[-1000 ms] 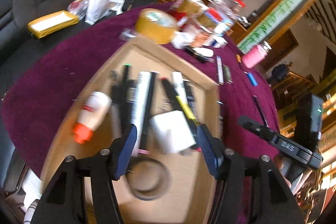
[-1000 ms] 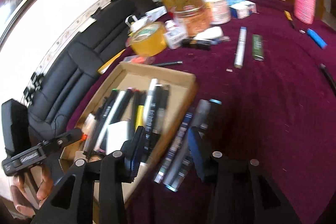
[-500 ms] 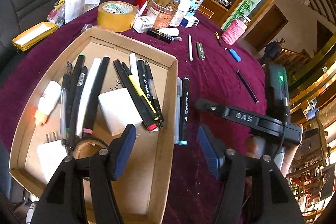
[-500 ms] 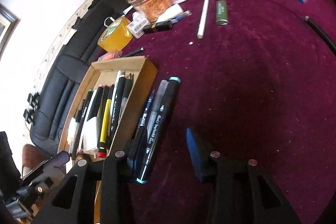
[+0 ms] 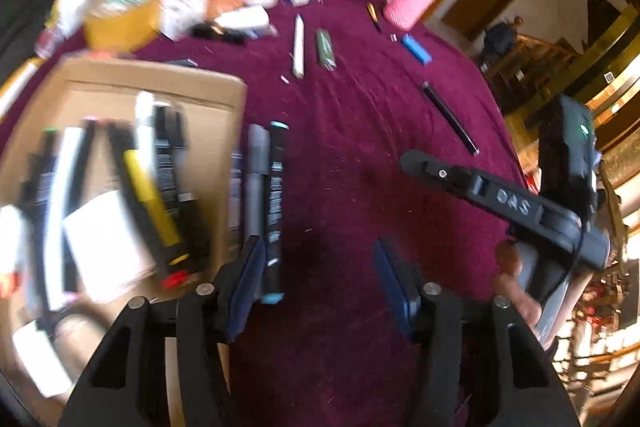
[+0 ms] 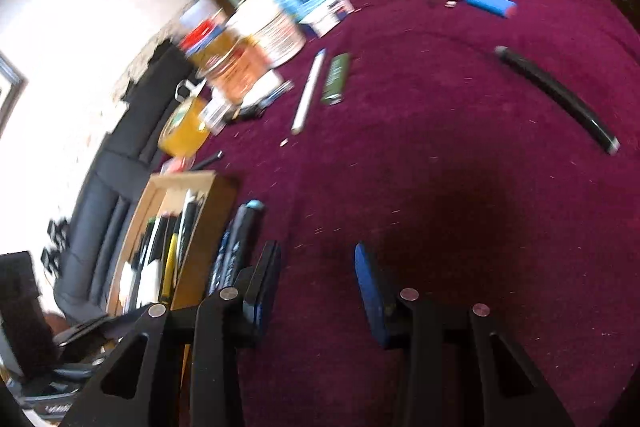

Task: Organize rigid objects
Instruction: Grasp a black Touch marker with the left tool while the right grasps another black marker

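Observation:
A cardboard tray point(image 5: 160, 79) holds several markers and white blocks; it shows again at the left in the right wrist view point(image 6: 216, 211). Three markers lie on the maroon cloth along its right wall, among them a teal-capped marker point(image 5: 275, 211) point(image 6: 246, 227). My left gripper point(image 5: 320, 287) hovers over bare cloth. Its jaws are closing, and the marker's near end shows just inside the left finger, not pressed. My right gripper point(image 6: 318, 287) is open over bare cloth, with the markers just beyond its left finger.
Loose on the cloth lie a white pen point(image 5: 298, 47), a green lighter point(image 5: 325, 47), a blue lighter point(image 5: 416, 49) and a black pen point(image 5: 448, 117). A pink cup point(image 5: 408, 1), a tape roll point(image 5: 120, 15) and jars crowd the far side. A black sofa stands to the left.
Both grippers have swung right, off the tray and over the cloth beside it. The left jaws stand narrower than before. Both views have rolled and are blurred.

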The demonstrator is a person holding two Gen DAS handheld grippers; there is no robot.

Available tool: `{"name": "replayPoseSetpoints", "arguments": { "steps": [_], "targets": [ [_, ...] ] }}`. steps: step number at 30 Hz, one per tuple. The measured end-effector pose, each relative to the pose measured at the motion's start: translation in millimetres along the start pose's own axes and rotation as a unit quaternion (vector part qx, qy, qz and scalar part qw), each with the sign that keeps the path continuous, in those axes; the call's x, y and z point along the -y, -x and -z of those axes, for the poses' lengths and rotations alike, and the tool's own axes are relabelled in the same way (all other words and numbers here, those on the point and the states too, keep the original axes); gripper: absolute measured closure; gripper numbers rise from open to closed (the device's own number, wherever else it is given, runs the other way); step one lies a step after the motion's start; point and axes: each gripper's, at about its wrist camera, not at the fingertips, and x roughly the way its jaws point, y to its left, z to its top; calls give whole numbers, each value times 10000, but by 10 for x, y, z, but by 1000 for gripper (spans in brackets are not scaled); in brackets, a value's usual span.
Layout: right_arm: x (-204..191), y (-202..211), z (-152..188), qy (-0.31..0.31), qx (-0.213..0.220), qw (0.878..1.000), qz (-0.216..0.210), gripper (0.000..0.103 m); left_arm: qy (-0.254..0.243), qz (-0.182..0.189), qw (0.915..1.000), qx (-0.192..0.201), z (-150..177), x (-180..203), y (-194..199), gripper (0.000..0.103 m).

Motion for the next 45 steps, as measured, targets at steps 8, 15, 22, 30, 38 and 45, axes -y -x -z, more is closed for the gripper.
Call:
{"name": "replayPoseSetpoints", "arguments": {
  "steps": [8, 15, 22, 30, 38, 45],
  "targets": [
    [153, 82, -21, -235, 145, 9996, 20, 61, -166, -533, 9975, -422, -267, 36, -455, 62],
    [135, 145, -19, -216, 213, 9995, -89, 61, -163, -835, 9952, -476, -310, -1, -513, 62],
    [138, 136, -16, -210, 265, 9994, -72, 61, -350, -1067, 9924, -502, -262, 76, -600, 85],
    [62, -47, -5, 231, -24, 9997, 104, 61, -432, -1236, 9905, -409, -165, 101, -577, 87],
    [134, -25, -8, 320, 102, 9940, 1042, 62, -248, -915, 9947, -389, -5, 91, -460, 89],
    [224, 138, -104, 158, -17, 9943, 1052, 61, -67, -481, 9984, -276, 154, 91, -307, 89]
  ]
}}
